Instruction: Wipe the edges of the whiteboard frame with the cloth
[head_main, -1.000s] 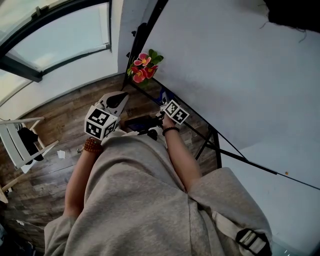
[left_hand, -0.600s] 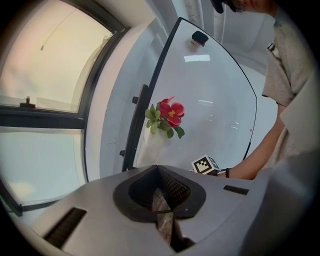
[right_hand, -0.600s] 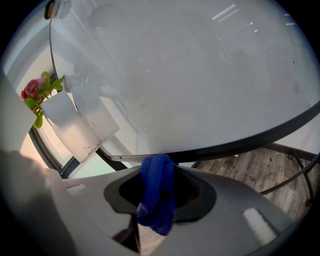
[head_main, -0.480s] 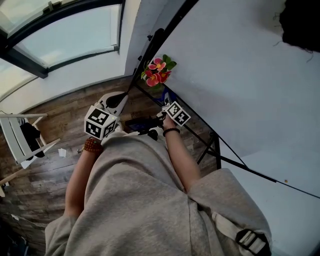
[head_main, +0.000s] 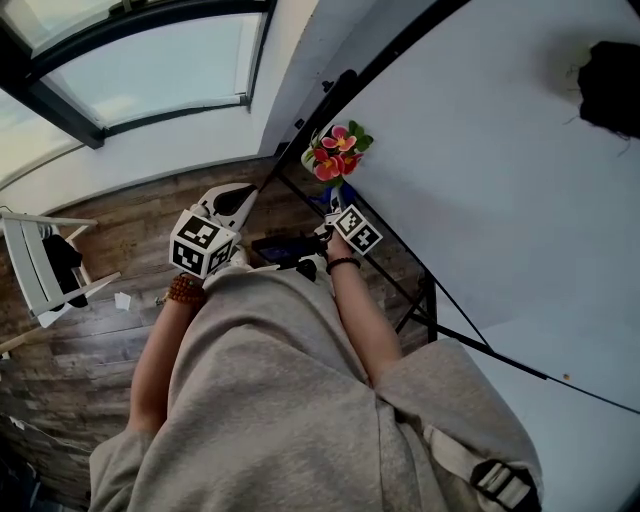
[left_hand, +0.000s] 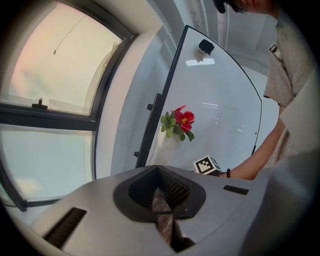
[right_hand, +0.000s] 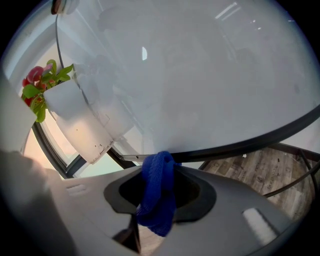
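Our right claw: clamped on the blue cloth, right at the lower edge of the whiteboard frame. Our left claw: jaws together, holding nothing.

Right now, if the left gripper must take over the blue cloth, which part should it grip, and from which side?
Probably the folded loop of the blue cloth bulging past the jaws of the right gripper, by the whiteboard frame. It is thick and free there; come from the tip side, since the rest is pinched or hangs behind.
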